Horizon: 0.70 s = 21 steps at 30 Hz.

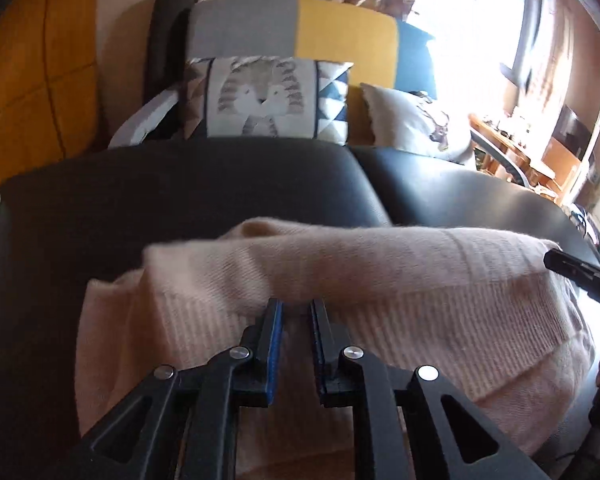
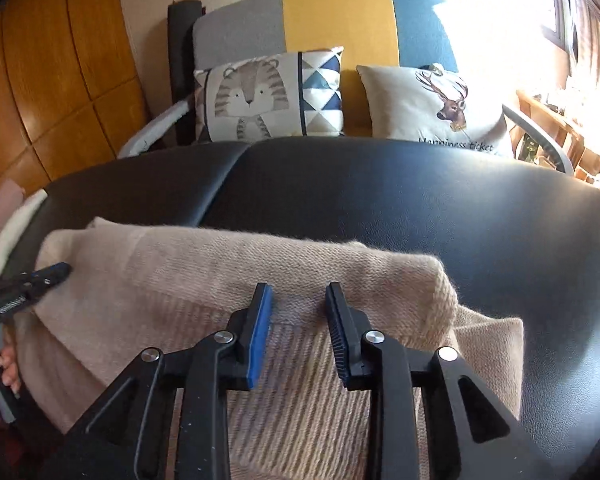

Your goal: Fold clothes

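A pale pink knitted sweater (image 1: 380, 280) (image 2: 204, 276) lies folded across the near part of a black padded surface (image 1: 180, 188) (image 2: 460, 208). Its ribbed hem faces me and a folded layer lies over the top. My left gripper (image 1: 296, 309) hovers at the hem near the sweater's left side. Its jaws stand a narrow gap apart, with only fabric beneath them. My right gripper (image 2: 299, 292) is open wider over the hem near the sweater's right side, holding nothing. Each gripper shows at the edge of the other's view: the right one (image 1: 556, 258), the left one (image 2: 56, 270).
Beyond the black surface stands a grey, yellow and blue chair (image 2: 340, 16) with a tiger cushion (image 2: 268, 96) and a deer cushion (image 2: 432, 100). Wooden panelling (image 2: 60, 80) is on the left, a bright window (image 1: 472, 8) and a cluttered desk (image 1: 540, 148) on the right. A hand (image 2: 8, 364) holds the left gripper.
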Each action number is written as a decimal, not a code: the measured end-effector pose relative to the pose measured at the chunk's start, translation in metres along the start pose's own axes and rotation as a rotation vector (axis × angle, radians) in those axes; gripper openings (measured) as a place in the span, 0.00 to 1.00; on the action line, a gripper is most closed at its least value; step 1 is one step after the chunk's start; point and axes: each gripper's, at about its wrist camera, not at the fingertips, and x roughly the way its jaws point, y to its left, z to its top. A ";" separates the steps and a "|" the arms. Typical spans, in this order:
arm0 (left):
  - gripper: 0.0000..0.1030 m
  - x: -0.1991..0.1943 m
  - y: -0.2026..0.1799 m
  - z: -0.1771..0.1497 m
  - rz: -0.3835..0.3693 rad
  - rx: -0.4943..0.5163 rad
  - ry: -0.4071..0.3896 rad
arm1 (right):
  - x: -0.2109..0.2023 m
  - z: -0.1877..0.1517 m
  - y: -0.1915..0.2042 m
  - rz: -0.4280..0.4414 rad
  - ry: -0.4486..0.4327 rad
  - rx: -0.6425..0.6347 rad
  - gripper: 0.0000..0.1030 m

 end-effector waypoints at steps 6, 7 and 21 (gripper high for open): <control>0.17 -0.009 0.030 -0.010 -0.117 -0.119 -0.019 | -0.003 -0.004 -0.024 0.037 -0.015 0.189 0.40; 0.17 -0.011 0.031 -0.009 -0.127 -0.131 -0.025 | -0.012 -0.003 -0.017 0.038 -0.046 0.173 0.42; 0.17 0.027 0.050 0.033 -0.086 -0.119 -0.029 | 0.037 0.024 0.108 0.164 0.075 -0.188 0.43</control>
